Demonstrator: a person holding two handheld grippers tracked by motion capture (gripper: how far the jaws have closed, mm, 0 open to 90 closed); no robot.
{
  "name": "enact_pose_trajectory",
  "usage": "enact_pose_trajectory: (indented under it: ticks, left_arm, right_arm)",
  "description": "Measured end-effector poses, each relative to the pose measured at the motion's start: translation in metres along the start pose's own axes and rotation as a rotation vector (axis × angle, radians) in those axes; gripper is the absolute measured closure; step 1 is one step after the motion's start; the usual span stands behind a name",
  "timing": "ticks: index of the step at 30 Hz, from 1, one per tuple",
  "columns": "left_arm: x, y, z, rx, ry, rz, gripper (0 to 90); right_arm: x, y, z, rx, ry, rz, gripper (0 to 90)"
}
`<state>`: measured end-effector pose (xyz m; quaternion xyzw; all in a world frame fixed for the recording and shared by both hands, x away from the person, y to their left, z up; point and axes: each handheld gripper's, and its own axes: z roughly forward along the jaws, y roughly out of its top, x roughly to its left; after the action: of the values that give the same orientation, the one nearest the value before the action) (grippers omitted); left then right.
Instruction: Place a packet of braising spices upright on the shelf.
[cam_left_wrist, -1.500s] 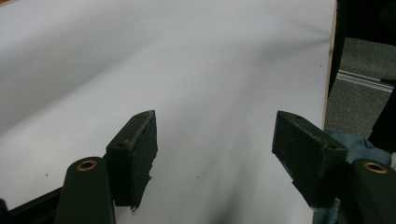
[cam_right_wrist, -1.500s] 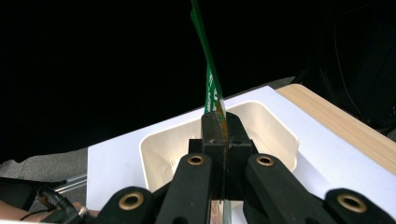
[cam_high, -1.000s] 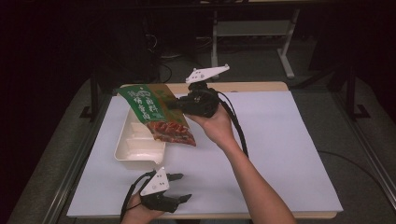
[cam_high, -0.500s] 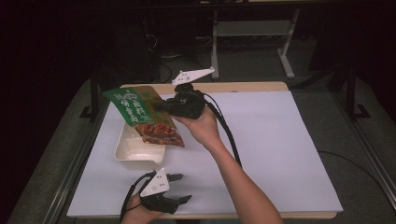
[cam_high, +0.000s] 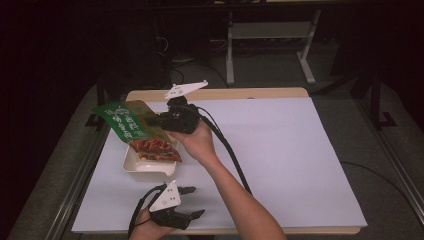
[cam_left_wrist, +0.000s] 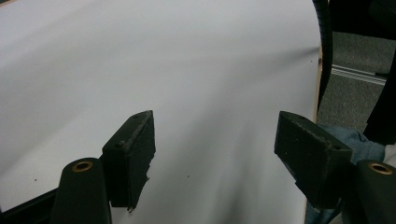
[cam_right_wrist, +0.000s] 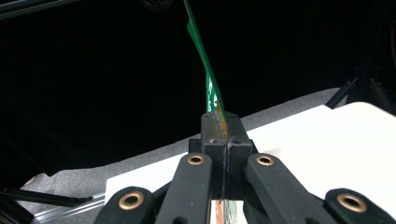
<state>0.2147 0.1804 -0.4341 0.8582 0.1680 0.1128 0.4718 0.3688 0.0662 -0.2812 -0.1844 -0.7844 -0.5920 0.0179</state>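
Note:
A green snack bag (cam_high: 135, 131) with red-brown contents hangs tilted over a cream tray (cam_high: 147, 165) at the left of the white table. My right gripper (cam_high: 156, 120) is shut on the bag's edge; in the right gripper view the thin green bag (cam_right_wrist: 205, 70) rises edge-on from the closed jaws (cam_right_wrist: 222, 140). My left gripper (cam_high: 192, 202) rests low near the table's front edge, open, with bare white sheet between its pads (cam_left_wrist: 133, 154).
The white sheet (cam_high: 280, 150) covers the table, with wide free room to the right. A black cable (cam_high: 230, 150) trails from the right gripper along the forearm. A white stand (cam_high: 270, 35) is behind the table on the dark floor.
My right gripper has carried the bag leftward and slightly back, so it now hangs over the tray's left part. The left gripper has stayed put.

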Motion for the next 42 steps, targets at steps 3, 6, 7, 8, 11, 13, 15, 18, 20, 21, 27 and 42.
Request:
enact_pose_trajectory:
  ticks: [3, 6, 7, 8, 11, 13, 15, 18, 20, 21, 27, 42]
  left_arm:
    - [-0.001, 0.0, 0.0, 0.0, -0.001, 0.003, 28.3]
    - [-0.001, 0.0, 0.0, -0.002, -0.001, 0.002, 28.3]
    - [-0.001, 0.001, 0.0, 0.0, -0.002, 0.005, 28.3]
    - [-0.002, 0.001, 0.0, -0.003, -0.003, 0.005, 28.3]
    - [-0.002, 0.002, 0.0, -0.002, -0.003, 0.012, 28.3]
    - [-0.002, 0.001, 0.001, -0.001, -0.004, 0.011, 28.3]
    - [-0.002, 0.001, 0.001, 0.001, -0.004, 0.012, 28.2]
    - [-0.002, 0.001, 0.001, 0.0, -0.001, 0.012, 28.2]
    - [-0.002, 0.001, 0.001, 0.002, -0.003, 0.01, 28.2]
    - [-0.002, 0.001, 0.001, 0.003, -0.003, 0.011, 28.2]
    - [-0.002, 0.002, 0.002, 0.004, -0.002, 0.014, 27.8]
    - [-0.004, 0.003, 0.001, -0.002, -0.003, 0.02, 27.7]
  right_arm:
    - [0.001, -0.004, 0.009, -0.004, 0.007, 0.014, 90.0]
    - [0.0, -0.011, 0.016, -0.012, 0.007, 0.048, 89.9]
    - [-0.001, -0.013, 0.017, -0.013, 0.005, 0.052, 89.9]
    - [-0.003, -0.019, 0.019, -0.019, -0.013, 0.068, 89.9]
    - [-0.007, -0.024, 0.02, -0.023, -0.023, 0.087, 89.9]
    - [-0.014, -0.032, 0.021, -0.025, -0.05, 0.103, 89.9]
    - [-0.016, -0.034, 0.021, -0.024, -0.062, 0.108, 89.8]
    - [-0.022, -0.037, 0.018, -0.024, -0.09, 0.103, 89.7]
    - [-0.025, -0.037, 0.017, -0.002, -0.115, 0.079, 89.4]
    - [-0.028, -0.037, 0.016, 0.031, -0.123, 0.063, 89.1]
    - [-0.039, -0.035, 0.017, 0.144, -0.093, 0.037, 84.3]
    - [-0.053, -0.046, 0.034, 0.272, -0.005, 0.063, 89.9]
